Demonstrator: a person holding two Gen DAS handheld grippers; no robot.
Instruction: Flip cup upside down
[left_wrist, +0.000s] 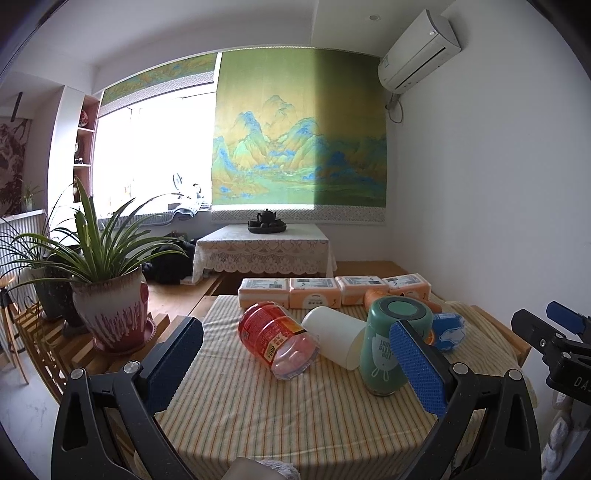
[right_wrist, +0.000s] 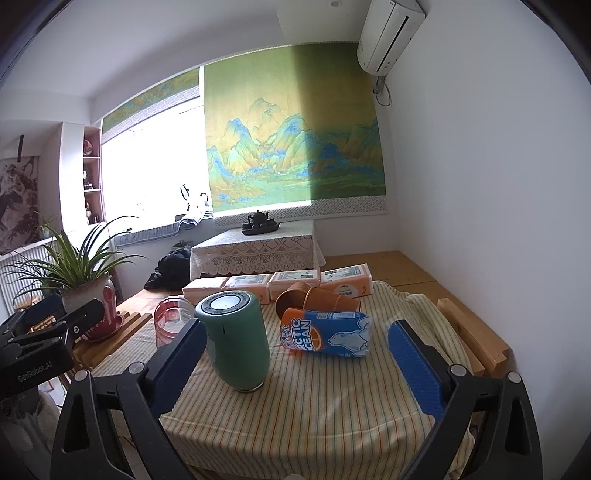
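Note:
A green cup (left_wrist: 388, 343) stands on the striped tablecloth with its flat grey-ringed end up; it also shows in the right wrist view (right_wrist: 236, 339). My left gripper (left_wrist: 295, 354) is open and empty, its right finger (left_wrist: 415, 365) just in front of the green cup. My right gripper (right_wrist: 295, 365) is open and empty, its left finger (right_wrist: 177, 365) close beside the green cup. A white cup (left_wrist: 338, 341) lies on its side. Orange paper cups (right_wrist: 317, 297) lie on their sides behind.
A red-labelled plastic jar (left_wrist: 275, 336) and a blue Arctic Ocean can (right_wrist: 327, 338) lie on the cloth. Tissue packs (left_wrist: 314, 291) line the table's far edge. A potted plant (left_wrist: 107, 295) stands left of the table on a slatted stand. A wall is at the right.

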